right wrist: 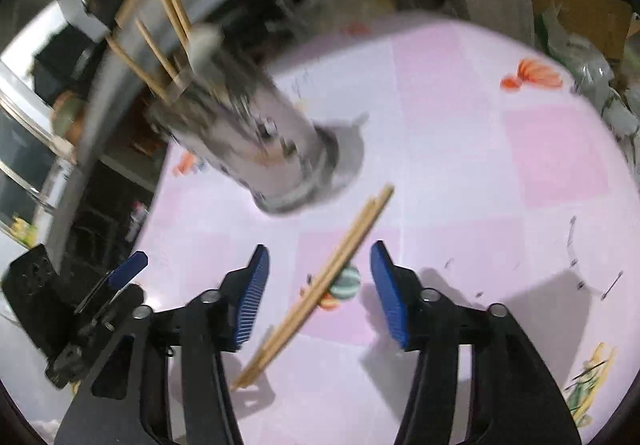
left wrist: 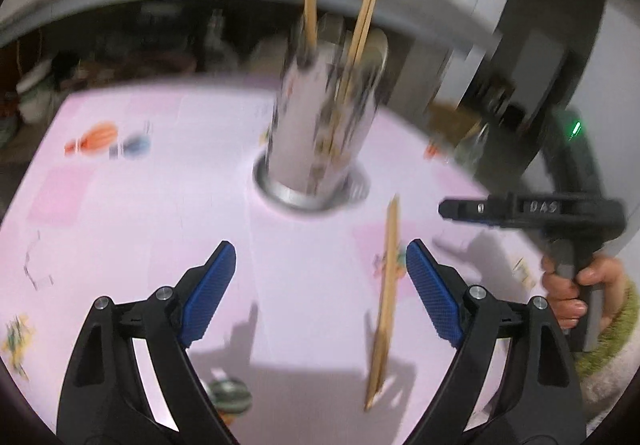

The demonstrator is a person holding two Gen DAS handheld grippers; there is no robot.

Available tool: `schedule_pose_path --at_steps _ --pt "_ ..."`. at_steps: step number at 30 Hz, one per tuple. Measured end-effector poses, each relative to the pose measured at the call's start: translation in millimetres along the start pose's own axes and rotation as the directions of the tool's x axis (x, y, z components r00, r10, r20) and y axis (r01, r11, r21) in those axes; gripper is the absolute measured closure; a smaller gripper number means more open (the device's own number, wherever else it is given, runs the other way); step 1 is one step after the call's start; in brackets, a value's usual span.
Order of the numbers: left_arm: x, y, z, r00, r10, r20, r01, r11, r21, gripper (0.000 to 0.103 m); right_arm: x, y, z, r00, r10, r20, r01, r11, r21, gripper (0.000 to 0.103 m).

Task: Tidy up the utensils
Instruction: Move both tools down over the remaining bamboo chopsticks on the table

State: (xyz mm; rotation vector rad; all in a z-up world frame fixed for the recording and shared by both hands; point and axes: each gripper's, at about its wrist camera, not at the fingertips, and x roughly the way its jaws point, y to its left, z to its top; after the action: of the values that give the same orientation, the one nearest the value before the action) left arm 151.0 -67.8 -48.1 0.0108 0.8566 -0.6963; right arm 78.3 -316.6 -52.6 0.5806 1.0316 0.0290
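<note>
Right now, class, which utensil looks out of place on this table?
A pair of chopsticks lies loose on the pink tablecloth, beside the metal holder rather than standing in it like the other chopsticks.

A shiny metal utensil holder [left wrist: 324, 133] stands upright at mid-frame on the pink desk [left wrist: 140, 229], several wooden chopsticks [left wrist: 362, 29] sticking out of it. One loose pair of chopsticks [right wrist: 316, 285] lies flat below it.
</note>
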Motion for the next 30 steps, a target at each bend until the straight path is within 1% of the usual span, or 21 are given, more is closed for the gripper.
schedule_pose_path --at_steps 2,3,4,5,6,8,10,12,14,16,19,25,30 --pt "15.4 -4.4 -7.4 0.998 0.044 -0.055 -0.043 0.999 0.019 0.020 12.0 7.3 -3.0 0.999 -0.027 -0.025 0.027 0.999 -0.018 0.063" --pt "22.5 -6.3 -12.8 0.995 0.066 -0.076 -0.064 0.997 0.032 0.020 17.2 10.1 -5.2 0.998 -0.060 -0.029 0.059 0.998 -0.036 0.065" --pt "27.4 -7.3 -15.8 0.993 0.076 -0.091 -0.073 0.997 0.039 0.020 20.7 12.2 -5.6 0.996 -0.082 -0.034 0.080 0.996 -0.041 0.066" --pt "31.8 -6.8 -18.1 0.991 0.086 -0.103 -0.082 0.996 0.043 0.020 25.2 14.3 -5.9 0.995 -0.087 -0.044 0.085 0.995 -0.042 0.070" --pt "35.8 -7.7 -21.1 0.989 0.092 -0.112 -0.087 0.995 0.049 0.020 29.3 16.3 -5.6 0.994 -0.094 -0.052 0.092 0.995 -0.044 0.072" --pt "40.1 -8.6 -25.8 0.987 0.101 -0.121 -0.095 0.994 0.060 0.020 36.0 21.0 -5.6 0.987 -0.148 -0.056 0.144 0.987 -0.072 0.076" --pt "43.0 -8.7 -27.0 0.985 0.110 -0.132 -0.102 0.993 0.067 0.020 41.4 24.3 -6.7 0.983 -0.172 -0.064 0.167 0.983 -0.081 0.081" --pt "46.6 -8.8 -27.9 0.983 0.110 -0.146 -0.102 0.993 0.064 0.020 45.7 25.8 -7.9 0.978 -0.197 -0.069 0.191 0.978 -0.090 0.085" --pt "48.5 -8.5 -28.2 0.984 0.105 -0.146 -0.099 0.994 0.051 0.020 48.2 25.7 -9.1 0.972 -0.223 -0.071 0.216 0.971 -0.101 0.087" --pt "47.2 -6.2 -27.5 0.986 0.097 -0.138 -0.093 0.995 0.033 0.020 48.8 25.7 -10.2 0.973 -0.219 -0.071 0.212 0.973 -0.094 0.088" --pt "47.0 -2.5 -26.2 0.987 0.089 -0.135 -0.088 0.996 0.013 0.020 49.9 29.6 -9.9 0.969 -0.238 -0.066 0.230 0.967 -0.112 0.088" --pt "47.1 -0.7 -26.3 0.987 0.083 -0.134 -0.084 0.996 0.002 0.020 53.0 32.9 -5.3 0.965 -0.257 -0.059 0.247 0.959 -0.136 0.088" --pt "48.0 -0.4 -27.3 0.987 0.087 -0.135 -0.088 0.996 0.000 0.020 52.5 26.2 3.9 0.962 -0.267 -0.057 0.257 0.956 -0.144 0.088"
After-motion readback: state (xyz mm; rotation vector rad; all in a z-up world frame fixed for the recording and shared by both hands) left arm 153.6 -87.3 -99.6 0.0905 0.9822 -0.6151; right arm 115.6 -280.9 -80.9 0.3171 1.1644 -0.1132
